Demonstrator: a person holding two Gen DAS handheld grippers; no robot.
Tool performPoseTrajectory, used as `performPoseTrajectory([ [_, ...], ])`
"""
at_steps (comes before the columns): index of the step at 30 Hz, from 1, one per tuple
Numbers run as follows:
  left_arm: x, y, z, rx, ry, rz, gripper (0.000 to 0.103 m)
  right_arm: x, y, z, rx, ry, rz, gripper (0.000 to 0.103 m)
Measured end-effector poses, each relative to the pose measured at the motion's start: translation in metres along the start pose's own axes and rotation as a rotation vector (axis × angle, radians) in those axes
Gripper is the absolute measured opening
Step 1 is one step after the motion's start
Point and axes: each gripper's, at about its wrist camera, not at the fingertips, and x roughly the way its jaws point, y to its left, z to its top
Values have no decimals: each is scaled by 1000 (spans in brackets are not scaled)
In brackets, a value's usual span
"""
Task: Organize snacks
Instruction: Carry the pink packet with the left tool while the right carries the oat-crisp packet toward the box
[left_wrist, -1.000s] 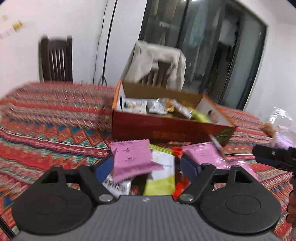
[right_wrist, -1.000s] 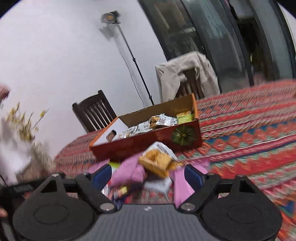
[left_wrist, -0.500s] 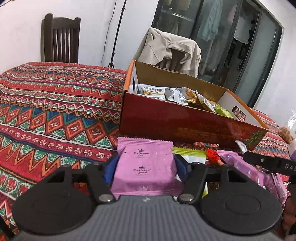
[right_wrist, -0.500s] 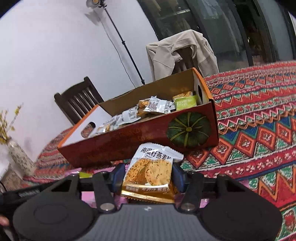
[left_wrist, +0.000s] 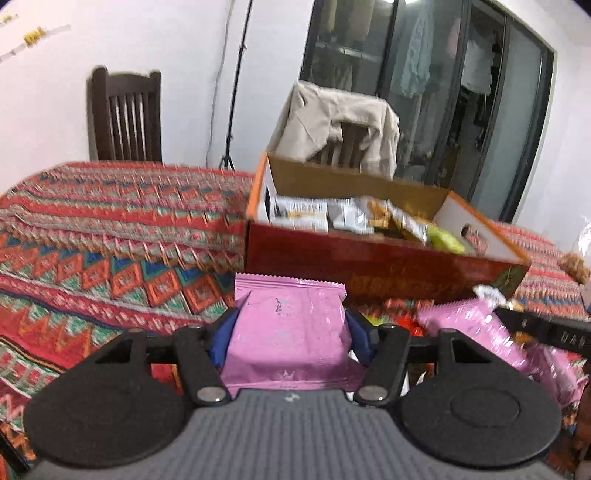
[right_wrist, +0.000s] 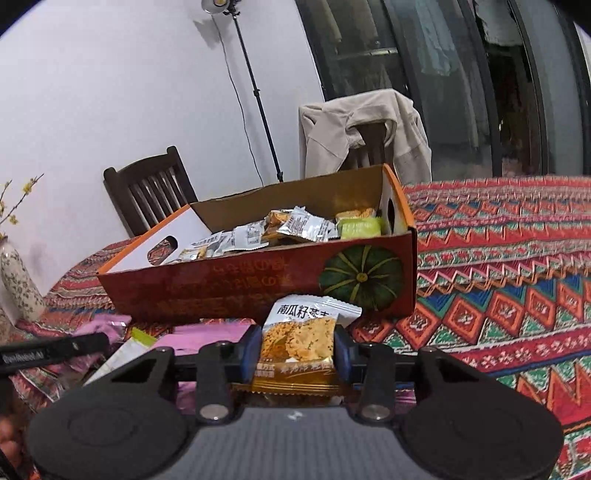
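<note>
The left gripper (left_wrist: 290, 334) was clamped on a pink snack packet (left_wrist: 288, 332) at lower centre; the right gripper (right_wrist: 297, 350) pinched an orange cracker packet (right_wrist: 299, 341). Both looked light, crinkly and crushable, best held by their flat sides. Behind them the red snack box (right_wrist: 258, 284) sat on the patterned table (right_wrist: 498, 258), with chairs and a glass door beyond.

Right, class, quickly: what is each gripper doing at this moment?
Left gripper: closed on the pink snack packet.
Right gripper: closed on the pumpkin-seed crisp packet.
</note>
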Motion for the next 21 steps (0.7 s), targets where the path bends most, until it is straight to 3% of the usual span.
performPoseTrajectory([
  [6, -74, -10, 3, 11, -108, 12, 62, -25, 11, 5, -46, -79, 2, 40],
  [11, -148, -16, -22, 22, -161, 6, 63, -91, 40, 12, -114, -160, 79, 40],
  [16, -193, -17, -60, -62, -128, -36, 63, -162, 64, -20, -183, -154, 154, 40],
  [21, -215, -18, -97, -89, -48, -41, 63, -209, 71, -75, -182, -65, 163, 40],
])
